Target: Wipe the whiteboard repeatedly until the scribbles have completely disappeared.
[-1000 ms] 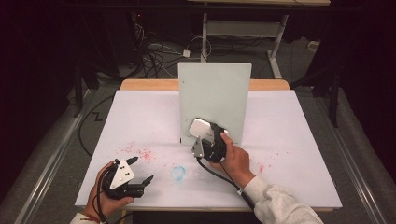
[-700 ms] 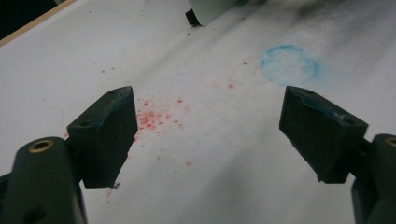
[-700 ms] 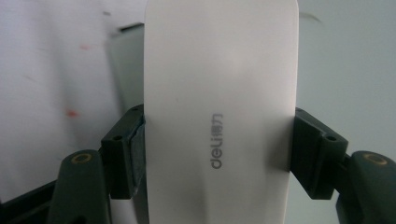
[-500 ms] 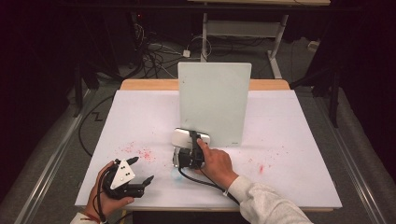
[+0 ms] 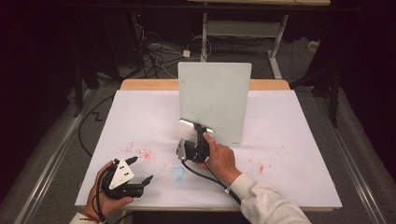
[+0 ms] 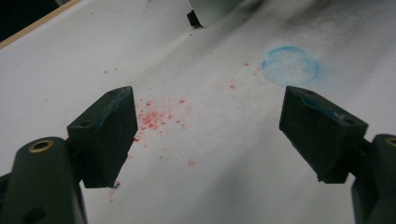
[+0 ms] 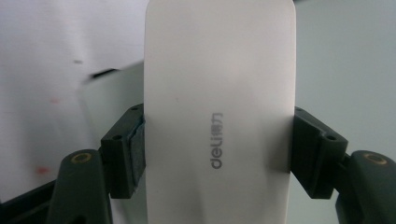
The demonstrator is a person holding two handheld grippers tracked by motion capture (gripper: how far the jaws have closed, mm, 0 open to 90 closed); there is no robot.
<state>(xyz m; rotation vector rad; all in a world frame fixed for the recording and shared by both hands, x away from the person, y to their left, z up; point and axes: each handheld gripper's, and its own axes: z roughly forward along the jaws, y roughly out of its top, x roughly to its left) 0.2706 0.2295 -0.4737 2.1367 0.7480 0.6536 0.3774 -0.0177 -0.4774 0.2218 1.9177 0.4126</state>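
The left hand-held gripper (image 5: pixel 139 170) lies low at the near left, its jaws spread wide and holding nothing. The right hand-held gripper (image 5: pixel 190 131) reaches forward from a sleeved forearm, its jaws clamped on both sides.

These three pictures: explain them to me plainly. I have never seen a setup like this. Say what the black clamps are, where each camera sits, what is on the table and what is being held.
A person works at a white-covered table, holding a two-jaw clamp tool, called a gripper, in each hand. The high view looks down from above the person's side. The other two cameras ride on the grippers and look out along their black jaws.

The right gripper is shut on a white eraser marked "deli", held against the lower left of an upright pale-green board. The left gripper hangs open near the table's front edge, holding nothing.

On the table are red specks and a faint blue ring, apparently marker residue.
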